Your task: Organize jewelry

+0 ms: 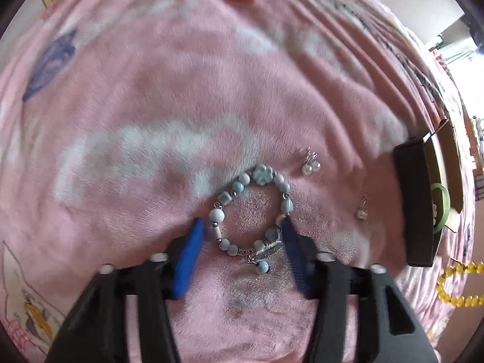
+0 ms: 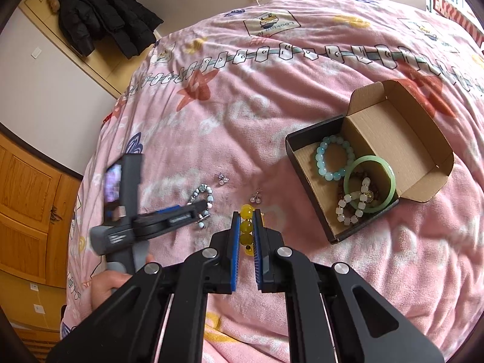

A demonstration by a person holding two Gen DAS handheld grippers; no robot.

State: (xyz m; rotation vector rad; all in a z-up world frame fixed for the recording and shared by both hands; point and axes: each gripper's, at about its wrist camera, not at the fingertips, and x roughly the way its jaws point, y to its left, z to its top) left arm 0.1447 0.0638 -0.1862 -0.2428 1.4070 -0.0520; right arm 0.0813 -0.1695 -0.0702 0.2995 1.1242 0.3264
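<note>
A pale blue bead bracelet (image 1: pixel 252 211) with a silver feather charm lies on the pink blanket (image 1: pixel 151 106). My left gripper (image 1: pixel 242 227) is open, its blue fingertips on either side of the bracelet's near half. It shows from the side in the right wrist view (image 2: pixel 196 207). My right gripper (image 2: pixel 246 216) is shut on a yellow bead bracelet (image 2: pixel 246 227), held above the blanket; its beads also show in the left wrist view (image 1: pixel 456 284). An open cardboard box (image 2: pixel 402 127) to the right holds a green bangle (image 2: pixel 370 183), a blue bead bracelet (image 2: pixel 334 161) and a white bead bracelet (image 2: pixel 352 204).
Two small pearl earrings lie on the blanket, one (image 2: pixel 223 179) beyond the blue bracelet and one (image 2: pixel 257 198) just ahead of my right fingertips. The box edge (image 1: pixel 416 205) is to the right of my left gripper. Dark coats (image 2: pixel 103 12) hang on the far wall.
</note>
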